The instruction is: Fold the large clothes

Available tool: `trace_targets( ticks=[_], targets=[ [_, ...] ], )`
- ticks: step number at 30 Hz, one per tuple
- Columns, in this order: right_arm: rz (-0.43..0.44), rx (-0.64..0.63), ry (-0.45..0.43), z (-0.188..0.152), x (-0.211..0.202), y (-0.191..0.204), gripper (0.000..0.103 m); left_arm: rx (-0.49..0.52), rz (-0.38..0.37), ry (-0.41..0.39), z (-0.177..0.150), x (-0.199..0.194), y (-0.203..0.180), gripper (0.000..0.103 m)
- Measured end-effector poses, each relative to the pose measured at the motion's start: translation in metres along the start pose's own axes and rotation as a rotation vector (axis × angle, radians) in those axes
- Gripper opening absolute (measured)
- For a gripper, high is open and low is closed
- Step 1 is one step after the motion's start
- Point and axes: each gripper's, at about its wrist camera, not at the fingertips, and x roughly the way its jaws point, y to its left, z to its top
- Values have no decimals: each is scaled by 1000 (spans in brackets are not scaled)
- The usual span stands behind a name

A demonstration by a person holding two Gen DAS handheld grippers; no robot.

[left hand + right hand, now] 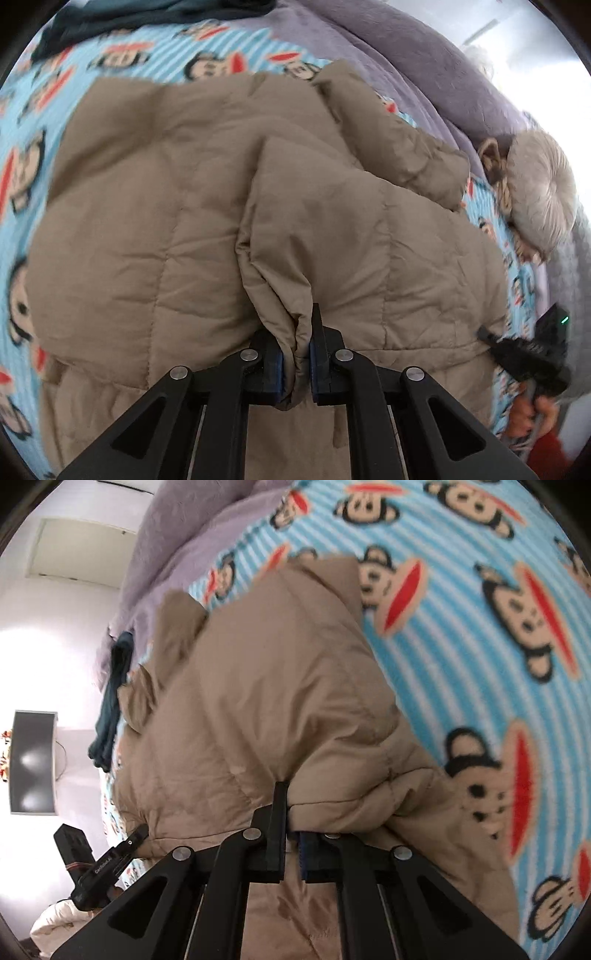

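Firstly, left wrist view: the left gripper (295, 363) is clenched on a bunched fold of the tan quilted jacket (192, 206), which lies spread on the monkey-print blanket (147, 55). Right wrist view: the right gripper (291, 843) pinches the jacket's edge; a dark garment (110, 701) lies beyond.

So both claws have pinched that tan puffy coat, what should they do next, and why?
Probably lift both together and carry the hem toward the collar. The left gripper and right gripper are each shut on the coat, which lies spread on the monkey-print blanket.
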Motion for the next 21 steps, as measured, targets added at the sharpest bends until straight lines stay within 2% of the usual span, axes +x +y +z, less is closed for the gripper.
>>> trace_targets(
  ticks=[2, 4, 7, 8, 9, 11, 15, 17, 18, 21],
  targets=[
    [-1, 16, -1, 1, 3, -3, 5, -22, 5, -3, 1, -7, 2, 12],
    [2, 22, 0, 1, -1, -4, 6, 0, 37, -13, 1, -17, 0, 12],
    [-36, -35, 28, 2, -11, 4, 12, 29, 87, -29, -2, -33, -6, 12],
    [-47, -59, 38, -1, -14, 3, 23, 36, 102, -35, -3, -39, -5, 12],
    [-56, -111, 49, -3, -24, 9, 29, 44, 122, -41, -4, -46, -5, 12],
    [-36, -198, 29, -10, -39, 23, 57, 56, 154, -54, -6, -55, -5, 12],
    [-5, -267, -81, -7, -78, 28, 58, 58, 173, -96, 1, -70, -7, 12],
    [-21, -220, -136, 7, -84, 20, 58, 59, 166, -124, 9, -73, -19, 12],
    [-28, -156, -149, 21, -83, 9, 58, 61, 159, -146, 15, -76, -23, 12],
    [40, 10, -148, 54, -67, -20, 58, 79, 128, -156, 26, -74, -33, 12]
  ],
)
